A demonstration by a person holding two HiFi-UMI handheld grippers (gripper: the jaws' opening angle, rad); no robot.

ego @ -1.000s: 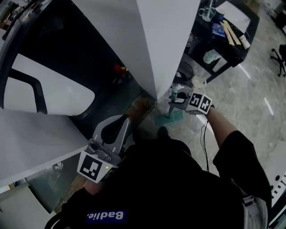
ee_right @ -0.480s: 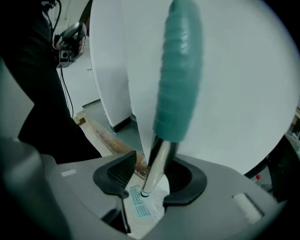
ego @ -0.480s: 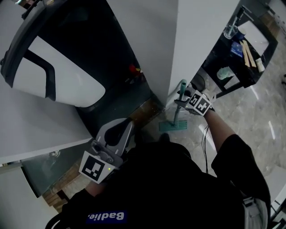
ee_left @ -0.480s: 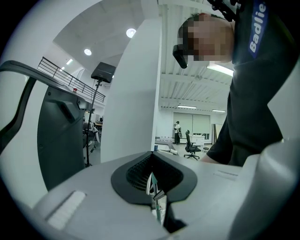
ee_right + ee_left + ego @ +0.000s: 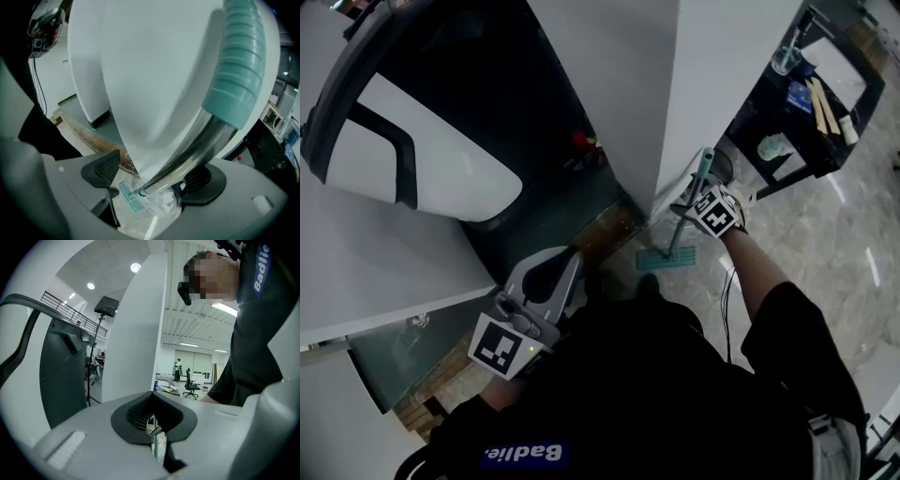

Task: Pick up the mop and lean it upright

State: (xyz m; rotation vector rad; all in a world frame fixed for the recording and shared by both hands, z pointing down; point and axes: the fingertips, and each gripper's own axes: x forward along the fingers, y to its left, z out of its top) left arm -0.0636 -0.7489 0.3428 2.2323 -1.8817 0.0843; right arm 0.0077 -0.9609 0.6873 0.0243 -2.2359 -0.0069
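The mop stands nearly upright on the marble floor, its metal handle (image 5: 687, 214) leaning against the corner of the white pillar (image 5: 712, 84). Its teal head (image 5: 664, 259) lies flat on the floor. My right gripper (image 5: 691, 201) is around the handle, just below the teal grip (image 5: 238, 70). Its jaws are opening: the metal handle (image 5: 192, 150) lies by the right pad (image 5: 202, 179), while the left pad (image 5: 104, 169) stands apart from it. My left gripper (image 5: 546, 274) hangs low by my body, shut and with nothing in it (image 5: 157, 420).
A large black-and-white machine (image 5: 412, 141) fills the left. A black cart (image 5: 811, 112) with bottles and boxes stands at the upper right. A wooden strip (image 5: 609, 223) runs along the pillar's base. A cable (image 5: 729, 281) hangs under my right arm.
The mop handle has gone from tilted to nearly upright against the pillar corner. My right gripper rose along it, toward the pillar.
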